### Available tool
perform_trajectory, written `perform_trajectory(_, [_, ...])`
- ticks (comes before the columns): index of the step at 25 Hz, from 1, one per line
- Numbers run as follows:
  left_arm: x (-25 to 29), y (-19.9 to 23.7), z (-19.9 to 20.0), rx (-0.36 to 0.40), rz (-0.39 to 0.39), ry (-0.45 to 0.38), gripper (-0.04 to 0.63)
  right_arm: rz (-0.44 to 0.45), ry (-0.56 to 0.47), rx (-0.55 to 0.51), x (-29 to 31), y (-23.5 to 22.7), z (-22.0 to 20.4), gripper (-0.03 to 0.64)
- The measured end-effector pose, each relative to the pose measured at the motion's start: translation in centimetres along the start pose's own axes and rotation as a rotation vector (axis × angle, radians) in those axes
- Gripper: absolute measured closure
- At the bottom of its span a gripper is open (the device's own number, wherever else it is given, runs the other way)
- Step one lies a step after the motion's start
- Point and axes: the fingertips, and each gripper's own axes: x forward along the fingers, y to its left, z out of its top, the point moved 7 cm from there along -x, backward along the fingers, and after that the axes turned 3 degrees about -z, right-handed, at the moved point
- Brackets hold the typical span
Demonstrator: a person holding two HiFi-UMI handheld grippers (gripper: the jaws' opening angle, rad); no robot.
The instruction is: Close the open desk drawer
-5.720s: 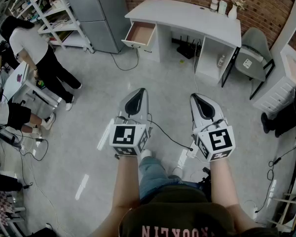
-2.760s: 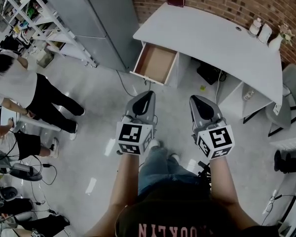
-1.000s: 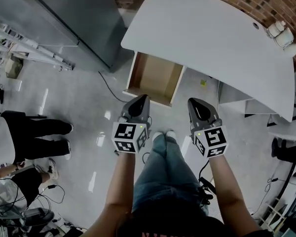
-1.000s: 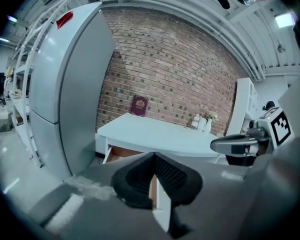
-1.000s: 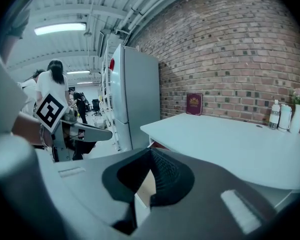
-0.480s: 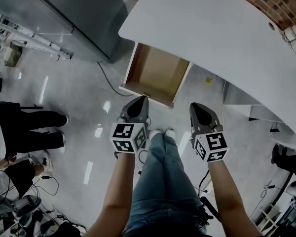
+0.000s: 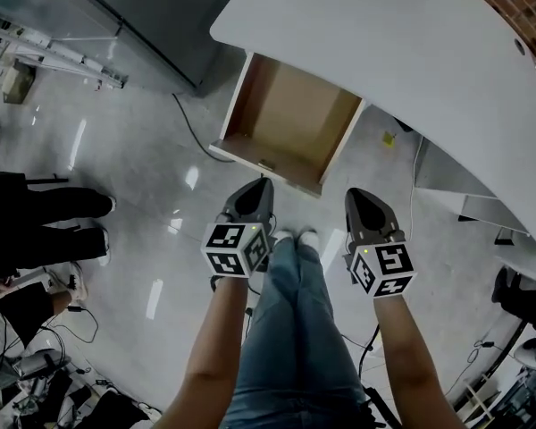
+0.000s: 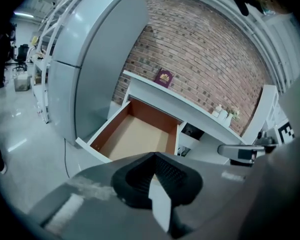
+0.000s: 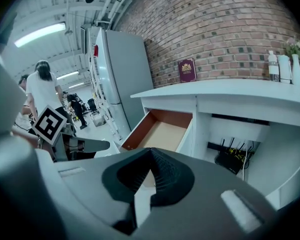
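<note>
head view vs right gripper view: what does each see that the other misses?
Head view only: the person's legs in jeans and both forearms. Right gripper view only: the red book leaning on the brick wall, and the ceiling light. Both: the open drawer, empty, the white desk, the grey cabinet, the left gripper and the right gripper, fingers together.

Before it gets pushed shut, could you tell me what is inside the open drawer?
The drawer shows only a bare brown bottom and walls, with nothing lying in it. Its rear edge is tucked under the desk and cannot be seen.
</note>
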Motion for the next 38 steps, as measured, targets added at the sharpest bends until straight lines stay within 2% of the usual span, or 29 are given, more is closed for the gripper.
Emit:
perform_trajectory(6, [2.1, 2.6, -3.6, -0.136, 0.012, 0.031, 0.597, 0.0, 0.033, 0.012, 1.7, -0.3, -2.7, 0.617])
perform_trajectory(11, [3.7, 3.9, -6.4, -0.255, 0.009, 0.009, 0.597, 0.008, 0.058, 0.019, 2.6, -0.2, -4.9, 0.617])
perform_trajectory(17, [6.2, 5.6, -9.8, -0.48, 0.007, -0.043, 0.595, 0.009, 0.088, 0.037, 3.9, -0.4, -7.2, 0.617])
perform_trajectory(19, [6.8, 5.9, -10.5, -0.53, 0.002, -0.044, 0.518, 0.013, 0.094, 0.041, 4.2, -0.3, -7.6, 0.617])
perform_trajectory(25, [8.4, 7.5, -11.3, -0.687, 0.005, -0.125, 0.468, 0.019, 0.098, 0.049, 5.0, -0.3, -8.4, 0.617])
perform_trajectory(32, [9.8, 8.9, -12.1, -0.791, -0.061, -0.24, 0.453, 0.008, 0.078, 0.034, 6.2, -1.2, -8.5, 0.617])
perform_trajectory(38, [11.2, 10.1, -12.9, -0.779, -0.085, -0.222, 0.451, -0.004, 0.044, 0.027, 7.3, -1.9, -8.2, 0.617])
